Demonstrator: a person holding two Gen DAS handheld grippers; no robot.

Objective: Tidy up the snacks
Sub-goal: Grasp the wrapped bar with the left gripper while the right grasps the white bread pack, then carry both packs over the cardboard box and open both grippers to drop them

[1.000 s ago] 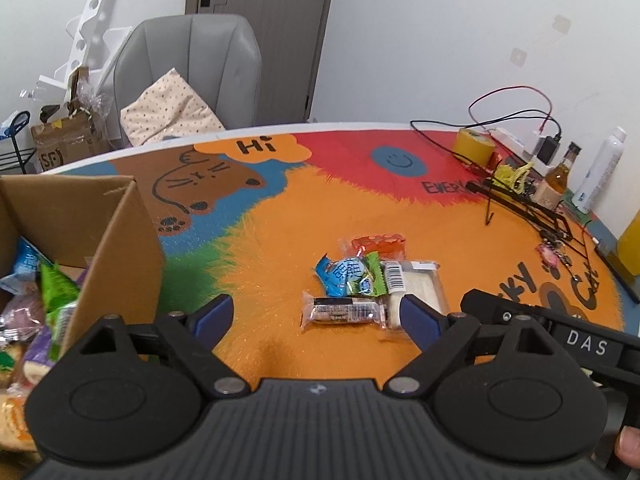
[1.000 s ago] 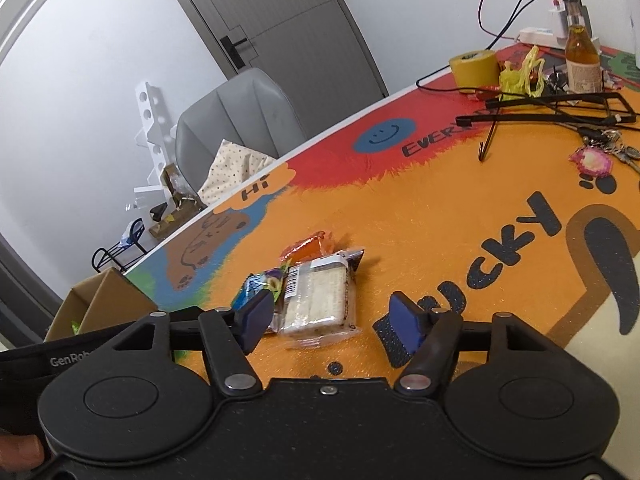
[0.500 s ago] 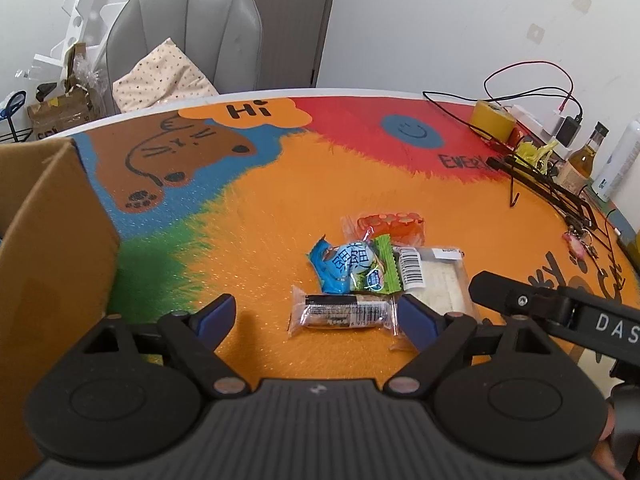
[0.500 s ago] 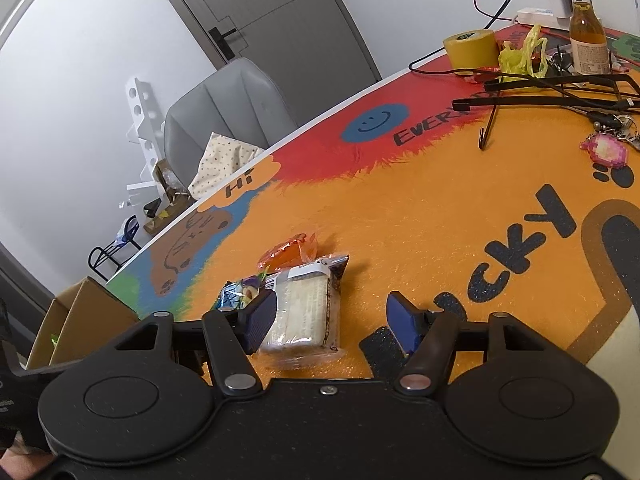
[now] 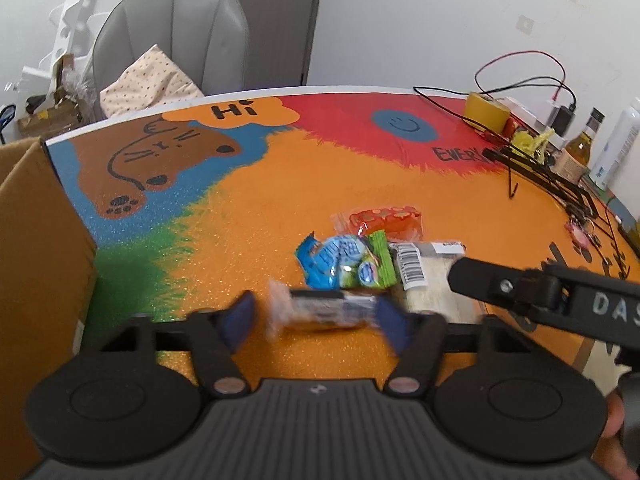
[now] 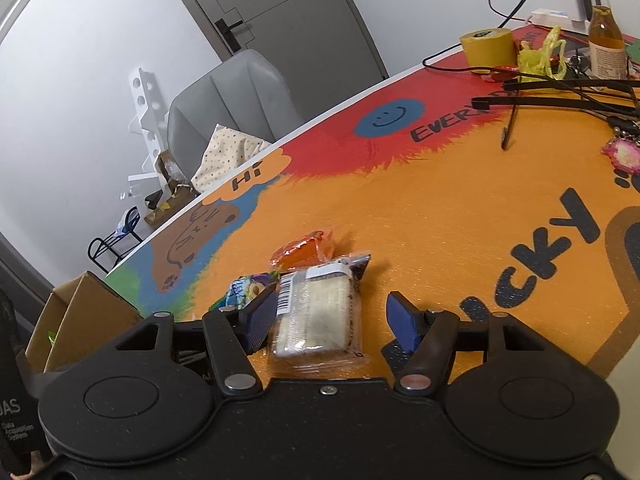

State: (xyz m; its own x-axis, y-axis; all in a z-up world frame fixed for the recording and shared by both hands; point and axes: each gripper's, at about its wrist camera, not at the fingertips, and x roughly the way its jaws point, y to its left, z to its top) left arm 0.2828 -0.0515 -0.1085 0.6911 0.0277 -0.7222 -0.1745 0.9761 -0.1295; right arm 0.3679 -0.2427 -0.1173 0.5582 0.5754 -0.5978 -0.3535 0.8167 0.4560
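Observation:
On the colourful table mat, a clear-wrapped dark bar (image 5: pixel 324 312) lies between the jaws of my left gripper (image 5: pixel 316 322). The jaws are closing, with a small gap still at the left pad. Behind the bar lie a blue pack (image 5: pixel 332 260), a green pack (image 5: pixel 380 260), an orange pack (image 5: pixel 384 220) and a clear pack of pale cake (image 5: pixel 424 280). My right gripper (image 6: pixel 332 322) is open and straddles the cake pack (image 6: pixel 316 320), its right pad well clear. The cardboard box (image 5: pixel 36 260) stands at the left.
At the far right of the table are a yellow tape roll (image 6: pixel 488 46), a brown bottle (image 6: pixel 606 40), a black wire frame (image 6: pixel 560 96), cables and a pink key charm (image 6: pixel 624 156). A grey chair (image 5: pixel 172 36) with a dotted cushion stands behind the table.
My left gripper has come down and forward from beside the box to the dark bar, and its jaws have narrowed around it. The right gripper has edged closer to the cake pack.

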